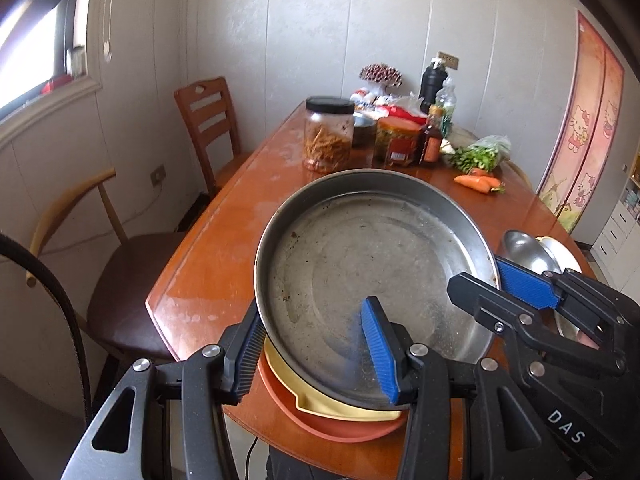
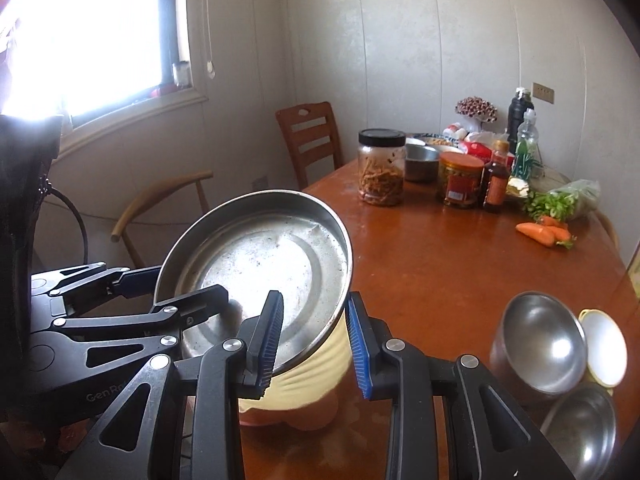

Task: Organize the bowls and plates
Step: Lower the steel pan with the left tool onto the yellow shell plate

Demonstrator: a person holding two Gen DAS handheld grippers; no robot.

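Observation:
A wide steel pan [image 1: 372, 264] lies on top of a yellow plate [image 1: 340, 408] and an orange plate [image 1: 344, 428]. My left gripper [image 1: 312, 356] is shut on the stack's near-left rim, and my right gripper [image 1: 486, 276] clamps the rim on the right. In the right wrist view the right gripper [image 2: 316, 344] pinches the steel pan [image 2: 272, 264] and the yellow plate [image 2: 312, 376], with the orange plate [image 2: 304, 416] below. The left gripper [image 2: 176, 284] grips the far side. The stack is tilted over the near-left corner of the wooden table [image 2: 440, 264].
Two steel bowls [image 2: 544, 344] [image 2: 584, 432] and a yellow-rimmed bowl [image 2: 604, 348] sit at the near right. At the far end stand a jar [image 2: 380, 168], a tin [image 2: 460, 180], bottles [image 2: 496, 180], greens and carrots [image 2: 544, 234]. Chairs [image 1: 208, 128] line the left side.

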